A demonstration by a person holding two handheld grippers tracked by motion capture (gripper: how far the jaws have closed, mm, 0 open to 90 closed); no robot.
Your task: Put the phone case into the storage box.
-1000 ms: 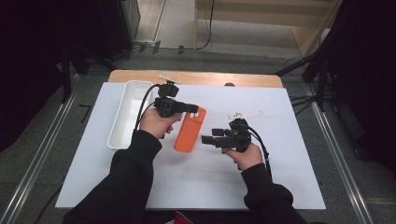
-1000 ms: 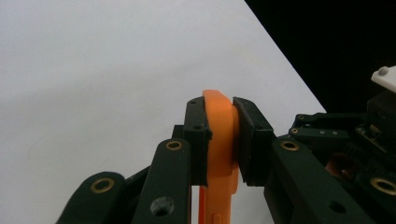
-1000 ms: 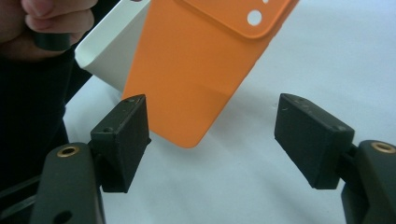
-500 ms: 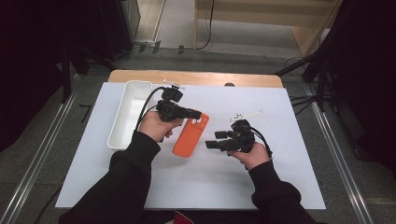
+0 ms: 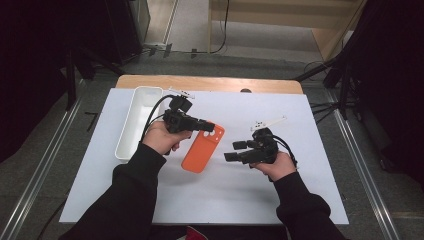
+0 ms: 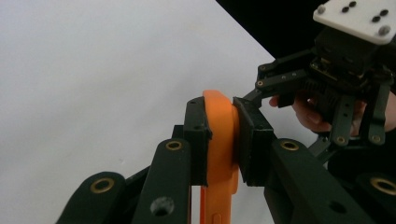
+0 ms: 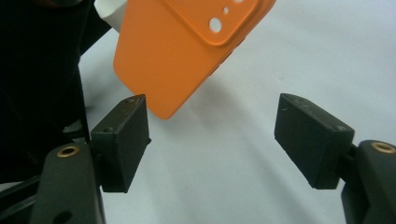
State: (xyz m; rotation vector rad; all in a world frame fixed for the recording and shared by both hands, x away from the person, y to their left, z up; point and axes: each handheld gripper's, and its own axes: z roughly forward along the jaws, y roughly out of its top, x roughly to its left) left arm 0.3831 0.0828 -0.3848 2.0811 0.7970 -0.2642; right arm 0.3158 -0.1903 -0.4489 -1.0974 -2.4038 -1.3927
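Observation:
An orange phone case (image 5: 200,152) hangs over the white sheet in the middle of the high view. My left gripper (image 5: 210,126) is shut on its top end near the camera cutout. In the left gripper view the case's edge (image 6: 219,135) is pinched between the two black pads. My right gripper (image 5: 231,151) is open to the right of the case, jaws pointing at it and apart from it. In the right gripper view the case (image 7: 187,46) sits up and left of the open gripper (image 7: 212,128), its lower corner close to the left pad (image 7: 123,140).
A long white tray (image 5: 131,127) lies left of my left hand. The white sheet (image 5: 225,200) covers a wooden table (image 5: 210,83). Metal rails run along both sides of the floor. My right gripper (image 6: 345,70) and the hand holding it show in the left gripper view.
The left gripper has drawn the orange case a little toward the person. The right gripper has shifted slightly right and nearer the person, staying open.

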